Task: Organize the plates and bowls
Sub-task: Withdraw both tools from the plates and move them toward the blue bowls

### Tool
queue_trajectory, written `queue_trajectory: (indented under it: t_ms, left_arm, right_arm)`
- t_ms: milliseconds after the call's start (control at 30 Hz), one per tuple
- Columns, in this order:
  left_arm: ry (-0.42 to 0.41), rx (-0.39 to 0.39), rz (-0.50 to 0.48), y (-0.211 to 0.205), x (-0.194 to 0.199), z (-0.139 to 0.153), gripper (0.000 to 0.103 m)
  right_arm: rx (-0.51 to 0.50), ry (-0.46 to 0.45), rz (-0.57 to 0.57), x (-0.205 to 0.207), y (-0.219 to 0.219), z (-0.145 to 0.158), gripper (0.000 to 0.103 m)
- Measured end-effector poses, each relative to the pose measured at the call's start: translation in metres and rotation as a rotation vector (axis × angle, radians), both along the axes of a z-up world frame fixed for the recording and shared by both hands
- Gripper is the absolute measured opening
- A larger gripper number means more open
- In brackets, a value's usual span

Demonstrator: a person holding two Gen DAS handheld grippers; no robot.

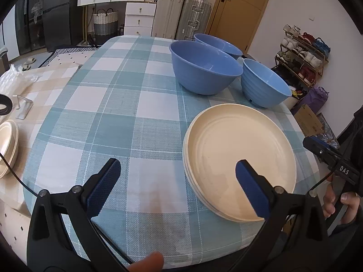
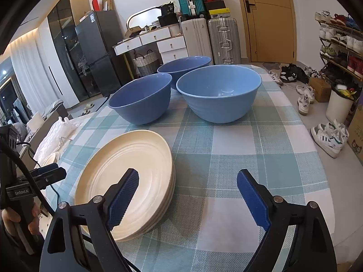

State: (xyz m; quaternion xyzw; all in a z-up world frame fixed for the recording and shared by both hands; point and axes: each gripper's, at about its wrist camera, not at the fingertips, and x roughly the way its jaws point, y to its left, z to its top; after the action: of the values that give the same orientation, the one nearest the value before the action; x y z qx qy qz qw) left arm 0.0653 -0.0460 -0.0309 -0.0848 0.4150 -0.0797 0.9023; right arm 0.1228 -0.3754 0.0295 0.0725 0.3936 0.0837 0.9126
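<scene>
I am holding both claws wide open and empty above the desk [image 1: 127,117]: the left claw [image 1: 179,185] beside the plates [image 1: 240,158], the right claw [image 2: 188,197] over their near edge. The plates are sitting stacked, so that step looks finished. Three bowls [image 2: 219,93] are standing apart behind them, unnested. I am judging nesting as next: grip one bowl rim, lift, lower into another.

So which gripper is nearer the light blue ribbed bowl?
Right. The right gripper faces the ribbed bowl across bare cloth; the left gripper sits farther back, beyond the plate stack.
</scene>
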Motion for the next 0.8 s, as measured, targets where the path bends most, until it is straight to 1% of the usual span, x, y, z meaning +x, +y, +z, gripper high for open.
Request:
queue_trajectory:
  t_ms: [333, 533, 800]
  left_arm:
    - [-0.013, 0.027, 0.013, 0.002, -0.001, -0.001, 0.101]
    - [-0.04, 0.036, 0.019, 0.003, -0.002, 0.005, 0.101]
    - [-0.06, 0.056, 0.026, 0.005, 0.001, 0.017, 0.101]
  right_arm:
    - [0.0, -0.007, -0.009, -0.002, -0.002, 0.001, 0.09]
    - [-0.009, -0.005, -0.017, -0.003, -0.002, 0.003, 0.09]
    - [0.002, -0.005, 0.004, -0.002, 0.001, 0.013, 0.09]
